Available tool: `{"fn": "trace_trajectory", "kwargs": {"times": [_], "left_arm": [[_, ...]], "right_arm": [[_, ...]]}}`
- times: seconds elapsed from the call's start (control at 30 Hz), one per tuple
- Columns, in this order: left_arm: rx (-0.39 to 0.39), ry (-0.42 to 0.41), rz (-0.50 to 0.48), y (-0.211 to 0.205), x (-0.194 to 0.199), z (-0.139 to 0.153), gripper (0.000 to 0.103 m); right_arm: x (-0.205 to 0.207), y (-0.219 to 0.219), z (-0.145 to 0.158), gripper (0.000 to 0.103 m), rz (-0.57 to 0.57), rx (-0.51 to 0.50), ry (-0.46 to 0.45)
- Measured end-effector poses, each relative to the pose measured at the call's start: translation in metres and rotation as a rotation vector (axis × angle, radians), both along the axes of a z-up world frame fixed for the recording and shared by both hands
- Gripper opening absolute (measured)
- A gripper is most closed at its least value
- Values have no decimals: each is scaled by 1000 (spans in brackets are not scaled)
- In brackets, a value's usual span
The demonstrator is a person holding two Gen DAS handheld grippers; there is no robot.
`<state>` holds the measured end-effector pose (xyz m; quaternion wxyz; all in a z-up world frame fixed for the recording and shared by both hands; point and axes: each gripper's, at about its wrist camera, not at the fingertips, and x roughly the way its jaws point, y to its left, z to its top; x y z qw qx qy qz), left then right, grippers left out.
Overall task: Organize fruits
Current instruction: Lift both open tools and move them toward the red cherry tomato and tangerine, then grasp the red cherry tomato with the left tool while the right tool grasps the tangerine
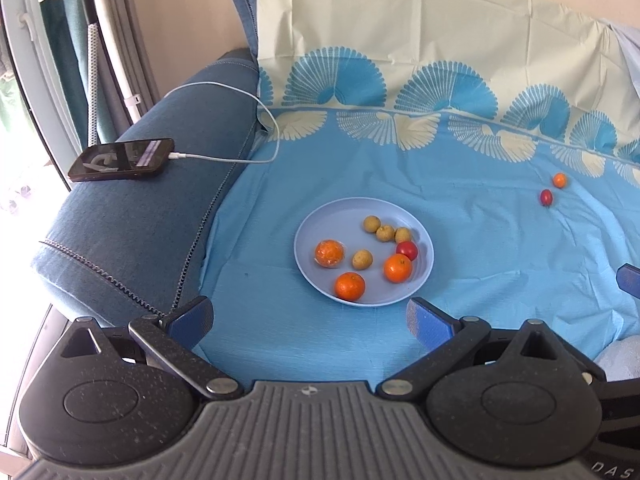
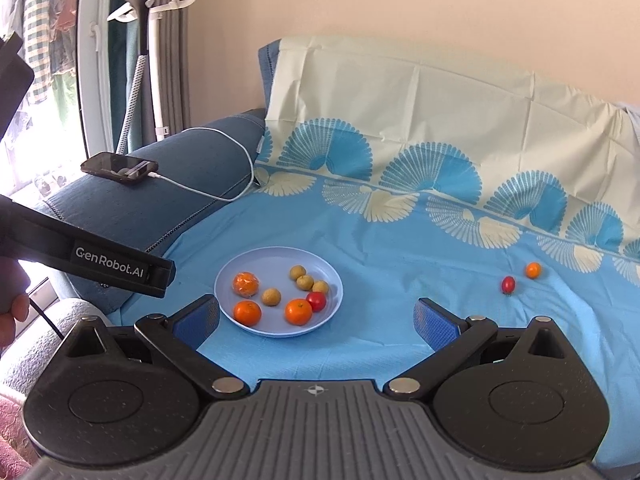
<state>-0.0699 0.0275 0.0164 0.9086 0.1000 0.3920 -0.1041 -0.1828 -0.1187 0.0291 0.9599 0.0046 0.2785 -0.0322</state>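
Hovering near the front of the blue sheet (image 1: 360, 160), the left gripper (image 1: 308, 320) and right gripper (image 2: 316, 316) both hang released, grasping nothing. Most fruit sits on the plate (image 1: 426, 276) ahead. A small tomato (image 2: 508, 284) and small orange (image 2: 533, 270) lie together far right, well apart from it.

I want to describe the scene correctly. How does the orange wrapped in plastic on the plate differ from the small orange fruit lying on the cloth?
The wrapped orange lies on the blue plate; the small orange fruit lies off it, on the blue cloth, next to a red fruit. The wrapped orange has a shiny plastic cover; the small fruit is bare. The wrapped orange looks larger. Both are round and orange.
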Motion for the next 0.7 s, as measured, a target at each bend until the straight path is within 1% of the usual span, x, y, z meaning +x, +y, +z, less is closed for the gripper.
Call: {"fn": "trace_trajectory", "kwargs": {"times": [0.1,0.17,0.27,0.33,0.43,0.53,0.63,0.7], "left_arm": [[16,29,-14,-19,11,-6,103],[26,43,-33,-37,20,-10,103],[35,50,-86,-78,37,-15,103],[27,53,-137,-113,50,-18,103],[2,56,-220,-179,72,-26,103],[-29,76,-307,-253,96,-44,103],[-20,88,-373,-330,121,-76,103],[-1,112,-409,-377,139,-102,103]], "right_arm": [[3,-15,-7,102,-42,29,9],[5,-33,-10,102,-90,49,8],[8,-70,-15,102,-188,61,-2],[10,-101,-19,102,-260,50,-6],[17,-157,-26,102,-363,22,-8],[31,-224,-36,102,-449,-9,-11],[56,-297,-57,102,-509,-67,4],[80,-347,-80,102,-519,-65,38]]}}
